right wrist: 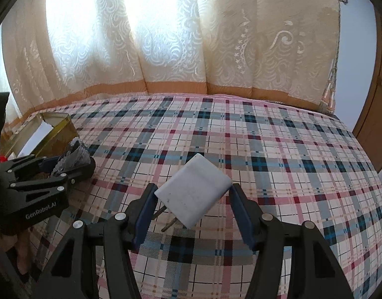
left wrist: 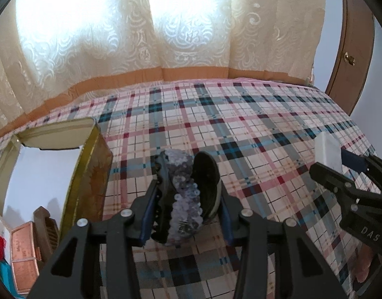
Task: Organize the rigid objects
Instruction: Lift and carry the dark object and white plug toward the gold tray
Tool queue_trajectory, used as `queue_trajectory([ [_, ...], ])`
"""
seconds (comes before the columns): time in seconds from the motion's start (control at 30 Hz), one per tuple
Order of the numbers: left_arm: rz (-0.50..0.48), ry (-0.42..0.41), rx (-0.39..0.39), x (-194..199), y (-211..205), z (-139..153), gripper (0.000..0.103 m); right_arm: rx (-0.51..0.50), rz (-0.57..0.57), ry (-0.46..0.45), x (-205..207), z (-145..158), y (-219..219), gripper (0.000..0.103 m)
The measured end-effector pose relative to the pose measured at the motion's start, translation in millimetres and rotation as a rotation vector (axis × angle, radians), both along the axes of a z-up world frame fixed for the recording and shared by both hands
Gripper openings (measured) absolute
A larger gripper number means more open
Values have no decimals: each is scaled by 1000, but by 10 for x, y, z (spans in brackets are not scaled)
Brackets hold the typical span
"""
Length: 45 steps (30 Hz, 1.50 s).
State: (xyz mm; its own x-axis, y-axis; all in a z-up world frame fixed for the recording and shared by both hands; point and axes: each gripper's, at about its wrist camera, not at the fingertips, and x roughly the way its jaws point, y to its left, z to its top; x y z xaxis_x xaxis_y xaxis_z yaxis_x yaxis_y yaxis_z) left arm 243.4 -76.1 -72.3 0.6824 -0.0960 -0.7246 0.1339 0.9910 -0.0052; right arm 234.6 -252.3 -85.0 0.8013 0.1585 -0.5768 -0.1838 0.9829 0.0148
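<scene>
Left cam: left gripper [left wrist: 188,196] pinches a black hair clip [left wrist: 183,189] w/ sparkly trim, right btwn its jaws, above the checked bed [left wrist: 240,124], near the gold tin [left wrist: 89,169] at the bed's left edge.

Right cam: right gripper [right wrist: 192,199] squeezes a white plug [right wrist: 193,189] btwn its jaws, prongs pointing down-left, over the bed's middle.

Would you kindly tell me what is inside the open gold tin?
The gold tin shows only its pale lid and pale interior; its bottom is out of view, hiding any contents.
</scene>
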Motion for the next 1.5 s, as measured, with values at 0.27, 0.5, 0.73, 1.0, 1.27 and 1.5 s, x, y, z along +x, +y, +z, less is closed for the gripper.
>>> queue_trajectory([
  [0.27, 20, -46, 15, -118, 17, 53, 43, 28, -24, -36, -110, 36, -3, 61],
  [0.5, 52, -78, -6, -258, 104, 92, 43, 44, -46, -74, -215, 71, -1, 61],
  [0.73, 79, -113, -19, -406, 169, 130, 43, 56, -62, -126, -356, 111, 0, 61],
  [1.0, 92, -173, -5, -531, 189, 200, 43, 73, -77, -152, -431, 129, -13, 61],
  [1.27, 104, -195, -21, -663, 253, 216, 43, 63, -89, -188, -527, 150, 25, 62],
  [1.5, 113, -206, -27, -718, 270, 231, 43, 73, -87, -218, -644, 168, 55, 62],
])
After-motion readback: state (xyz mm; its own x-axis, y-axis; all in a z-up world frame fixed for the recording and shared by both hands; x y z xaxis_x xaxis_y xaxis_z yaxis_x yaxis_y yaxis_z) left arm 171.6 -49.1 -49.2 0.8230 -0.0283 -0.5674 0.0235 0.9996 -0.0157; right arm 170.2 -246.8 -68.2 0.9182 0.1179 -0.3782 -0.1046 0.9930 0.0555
